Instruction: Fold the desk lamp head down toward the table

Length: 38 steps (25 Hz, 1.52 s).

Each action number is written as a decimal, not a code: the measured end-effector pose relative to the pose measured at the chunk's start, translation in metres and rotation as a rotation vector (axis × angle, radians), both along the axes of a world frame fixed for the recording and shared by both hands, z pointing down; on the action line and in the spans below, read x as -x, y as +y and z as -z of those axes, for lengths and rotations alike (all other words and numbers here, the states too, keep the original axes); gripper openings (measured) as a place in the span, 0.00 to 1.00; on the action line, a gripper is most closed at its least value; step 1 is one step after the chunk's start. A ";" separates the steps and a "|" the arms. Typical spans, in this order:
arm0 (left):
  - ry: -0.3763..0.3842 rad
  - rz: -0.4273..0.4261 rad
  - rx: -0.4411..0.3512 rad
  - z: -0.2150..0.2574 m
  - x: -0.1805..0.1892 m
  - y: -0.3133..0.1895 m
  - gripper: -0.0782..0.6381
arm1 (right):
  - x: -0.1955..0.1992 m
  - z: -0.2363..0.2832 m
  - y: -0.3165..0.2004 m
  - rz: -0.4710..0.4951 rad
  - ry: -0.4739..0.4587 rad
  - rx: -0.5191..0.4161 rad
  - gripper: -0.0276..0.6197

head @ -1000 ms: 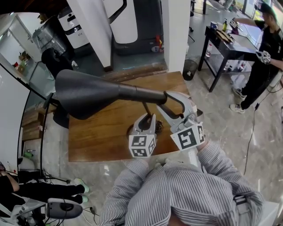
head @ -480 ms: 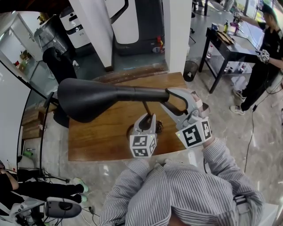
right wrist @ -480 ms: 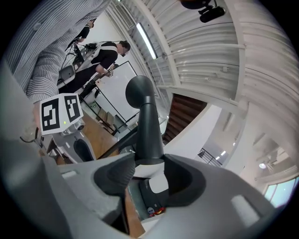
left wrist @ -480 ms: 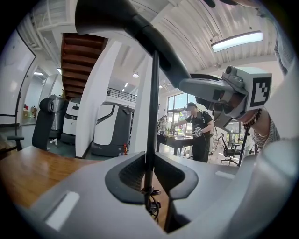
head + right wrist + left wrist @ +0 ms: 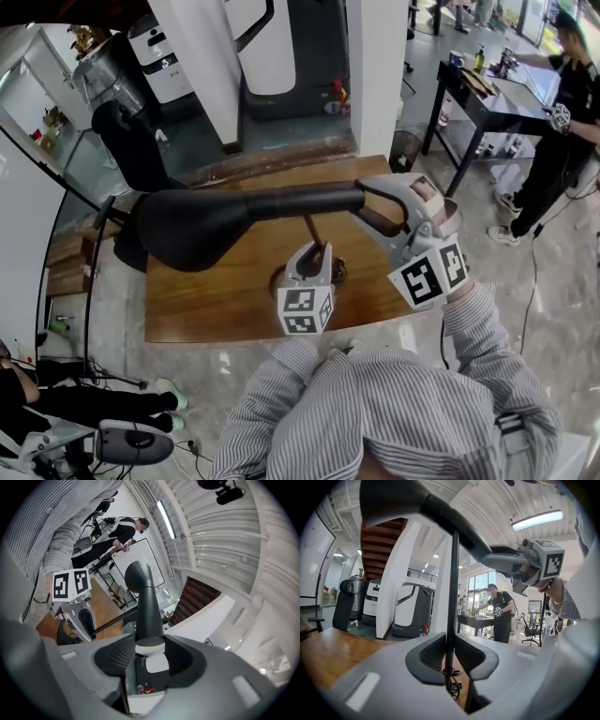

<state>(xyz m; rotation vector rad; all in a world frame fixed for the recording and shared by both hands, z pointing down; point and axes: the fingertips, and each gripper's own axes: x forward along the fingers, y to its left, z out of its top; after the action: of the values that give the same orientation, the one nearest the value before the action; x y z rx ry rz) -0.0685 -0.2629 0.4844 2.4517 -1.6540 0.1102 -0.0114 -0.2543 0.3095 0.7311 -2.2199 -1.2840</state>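
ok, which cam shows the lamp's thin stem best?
Left gripper view: the stem runs most of the frame height, clamped in the left tongs. Head view shows only a short piece above that gripper. Right gripper view shows it as a thin slanted rod left of the lamp neck.

I looked down on a brown wooden tabletop [image 5: 206, 291] standing on a pale, marbled floor [image 5: 469, 211]. Beyond it rose a white pillar [image 5: 375, 66], with a dark wire bin [image 5: 403, 145] near its foot. To the right, a person in black [image 5: 562, 141] stood at a black side table [image 5: 483, 94]. From lower down I saw a long ceiling light [image 5: 536, 520], tall windows [image 5: 480, 585] and the brown underside of a staircase [image 5: 377, 538].
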 end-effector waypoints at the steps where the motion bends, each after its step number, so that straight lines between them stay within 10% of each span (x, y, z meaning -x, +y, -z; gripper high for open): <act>1: 0.000 0.000 0.001 0.000 0.000 0.001 0.19 | 0.000 0.002 0.001 0.004 0.018 -0.011 0.34; 23: -0.023 0.003 0.019 -0.004 0.001 -0.001 0.19 | 0.012 0.053 0.005 0.060 0.481 -0.253 0.35; 38: -0.030 0.019 0.000 -0.005 -0.003 -0.003 0.17 | 0.017 0.074 0.008 0.082 0.428 -0.259 0.20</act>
<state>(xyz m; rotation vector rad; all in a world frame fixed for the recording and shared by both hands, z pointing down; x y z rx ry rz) -0.0658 -0.2657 0.4891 2.4460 -1.6889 0.1445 -0.0288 -0.2461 0.2351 0.4050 -1.7756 -1.6164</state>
